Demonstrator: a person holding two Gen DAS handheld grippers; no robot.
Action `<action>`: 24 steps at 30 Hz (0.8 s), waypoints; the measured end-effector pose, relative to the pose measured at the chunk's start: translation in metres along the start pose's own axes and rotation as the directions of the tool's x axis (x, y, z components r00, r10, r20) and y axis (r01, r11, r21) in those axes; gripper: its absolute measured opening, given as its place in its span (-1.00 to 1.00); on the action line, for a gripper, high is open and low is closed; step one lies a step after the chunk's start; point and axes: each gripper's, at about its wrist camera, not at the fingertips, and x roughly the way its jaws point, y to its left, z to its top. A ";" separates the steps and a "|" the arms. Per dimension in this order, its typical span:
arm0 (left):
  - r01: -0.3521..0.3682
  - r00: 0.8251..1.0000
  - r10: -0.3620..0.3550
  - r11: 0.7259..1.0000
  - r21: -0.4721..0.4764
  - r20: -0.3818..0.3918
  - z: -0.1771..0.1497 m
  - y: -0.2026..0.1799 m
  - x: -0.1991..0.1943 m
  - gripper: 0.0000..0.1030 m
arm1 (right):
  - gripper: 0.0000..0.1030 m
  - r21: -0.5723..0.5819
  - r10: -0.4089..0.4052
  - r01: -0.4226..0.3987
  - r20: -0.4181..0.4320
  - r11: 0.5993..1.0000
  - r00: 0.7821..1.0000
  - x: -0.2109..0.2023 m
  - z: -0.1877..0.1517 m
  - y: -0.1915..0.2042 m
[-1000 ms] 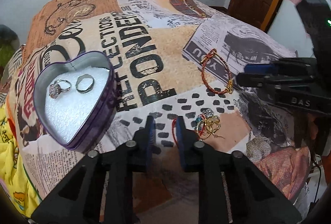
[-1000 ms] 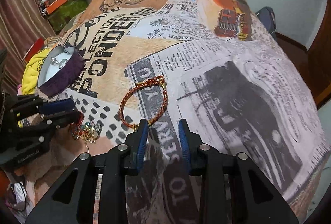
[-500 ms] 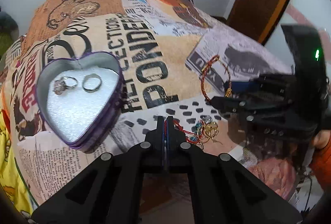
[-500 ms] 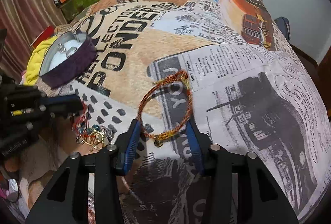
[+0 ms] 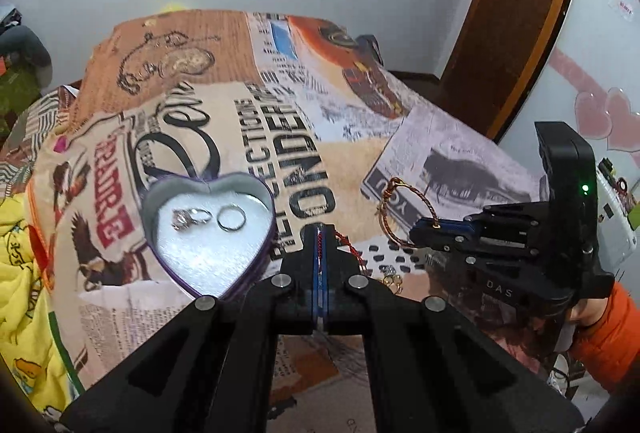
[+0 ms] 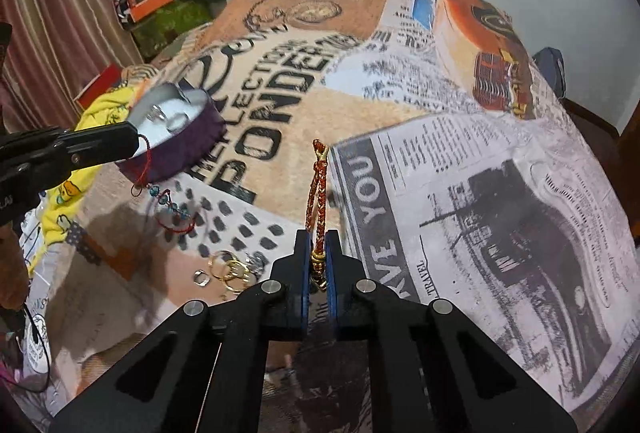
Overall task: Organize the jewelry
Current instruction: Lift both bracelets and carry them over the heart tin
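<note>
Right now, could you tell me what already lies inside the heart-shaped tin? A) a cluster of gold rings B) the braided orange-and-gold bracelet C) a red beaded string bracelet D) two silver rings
D: the left wrist view shows two silver rings on the white lining of the heart-shaped tin, while each gripper holds a bracelet outside it.
</note>
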 end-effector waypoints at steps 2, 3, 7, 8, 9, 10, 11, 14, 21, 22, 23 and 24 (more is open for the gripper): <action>0.000 1.000 0.000 1.000 -0.008 0.014 0.002 0.002 -0.007 -1.00 | -0.88 -0.003 0.002 -0.002 0.017 1.000 1.000 -0.006 0.003 0.002; 0.002 1.000 -0.001 1.000 -0.013 0.021 0.003 0.003 -0.010 -1.00 | -0.88 -0.003 0.004 -0.004 0.027 1.000 1.000 -0.009 0.005 0.004; 0.001 0.999 0.000 1.000 -0.031 0.050 0.007 0.007 -0.024 -1.00 | -0.88 -0.012 0.011 -0.010 0.072 1.000 0.997 -0.024 0.012 0.010; 0.000 0.998 0.002 0.999 -0.034 0.057 0.008 0.009 -0.027 -1.00 | -0.88 -0.015 0.013 -0.012 0.081 1.000 0.997 -0.028 0.014 0.012; -0.003 0.998 0.005 0.999 -0.037 0.064 0.009 0.010 -0.031 -1.00 | -0.88 -0.020 0.013 -0.011 0.091 1.000 0.996 -0.031 0.016 0.015; -0.008 0.997 0.011 0.999 -0.039 0.075 0.010 0.012 -0.035 -1.00 | -0.88 -0.024 0.013 -0.010 0.100 1.000 0.995 -0.034 0.018 0.017; -0.013 0.997 0.016 0.999 -0.041 0.081 0.011 0.013 -0.038 -1.00 | -0.88 -0.027 0.016 -0.013 0.109 1.000 0.994 -0.036 0.020 0.020; -0.029 0.994 0.034 0.999 -0.045 0.106 0.013 0.018 -0.048 -1.00 | -0.88 -0.033 0.029 -0.024 0.137 0.999 0.990 -0.044 0.027 0.027; -0.061 0.986 0.070 0.996 -0.065 0.150 0.021 0.033 -0.067 -1.00 | -0.88 -0.057 0.066 -0.056 0.180 0.997 0.981 -0.051 0.041 0.050; -0.064 0.985 0.074 0.996 -0.067 0.155 0.022 0.035 -0.069 -1.00 | -0.88 -0.063 0.071 -0.061 0.186 0.996 0.980 -0.051 0.044 0.054; -0.069 0.984 0.079 0.995 -0.069 0.162 0.023 0.037 -0.071 -1.00 | -0.88 -0.066 0.074 -0.062 0.189 0.996 0.979 -0.051 0.046 0.057; -0.072 0.982 0.084 0.995 -0.071 0.169 0.024 0.039 -0.074 -1.00 | -0.88 -0.071 0.080 -0.067 0.194 0.995 0.978 -0.051 0.049 0.061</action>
